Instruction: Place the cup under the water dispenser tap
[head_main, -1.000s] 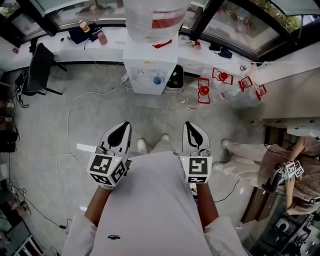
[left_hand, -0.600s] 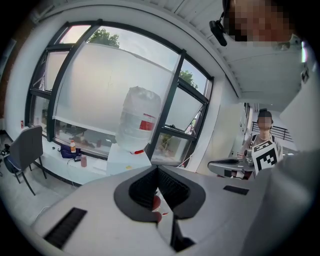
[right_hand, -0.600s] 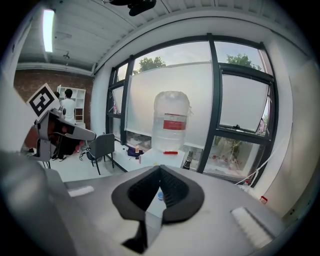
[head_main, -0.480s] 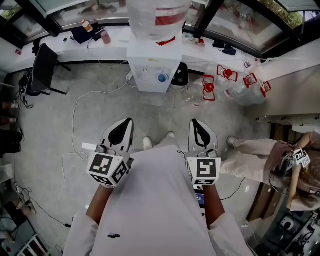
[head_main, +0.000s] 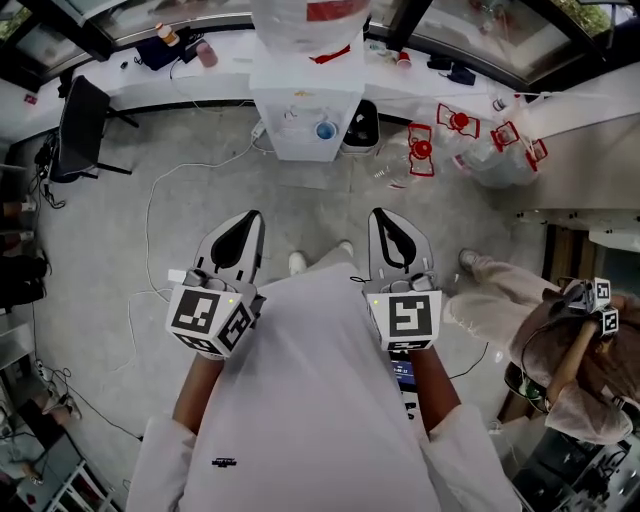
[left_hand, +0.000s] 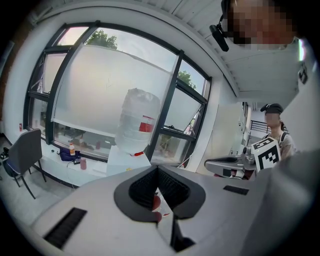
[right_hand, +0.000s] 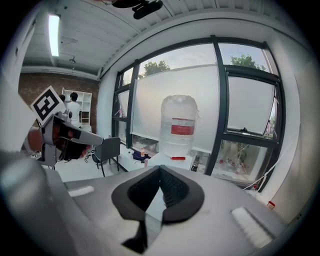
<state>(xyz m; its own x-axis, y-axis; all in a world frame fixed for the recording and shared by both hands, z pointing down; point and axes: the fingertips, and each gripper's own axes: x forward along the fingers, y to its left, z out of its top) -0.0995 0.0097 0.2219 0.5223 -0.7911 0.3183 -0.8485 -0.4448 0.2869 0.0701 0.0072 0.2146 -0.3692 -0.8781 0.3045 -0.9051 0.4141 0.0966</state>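
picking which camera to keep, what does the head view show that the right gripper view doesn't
Only the head view: the person's white shirt, the marker cube on the right gripper. Only the right gripper view: the ceiling light, the brick wall. Both: the water dispenser and bottle, the black chair, the left gripper, the right gripper's shut jaws.

A: What sort of place? A home?
B: No. Lab/workshop-type room, prob. a test space. Bare grey concrete floor (head_main: 200, 210) w/ a loose white cable (head_main: 149, 225) trailing over it.
A: Furniture?
B: Long white bench (head_main: 170, 85) under big dark-framed windows (right_hand: 200, 90), black office chair (head_main: 80, 125) beside it, water dispenser (head_main: 305, 120) w/ a big bottle (right_hand: 179, 125) on top, in front of the bench.
A: Anything else?
B: Brick wall (right_hand: 37, 87), tube light (right_hand: 52, 27) on a slatted ceiling. A 2nd person (head_main: 560, 370) off to the side holds a tool w/ a square-marker cube (head_main: 600, 292).
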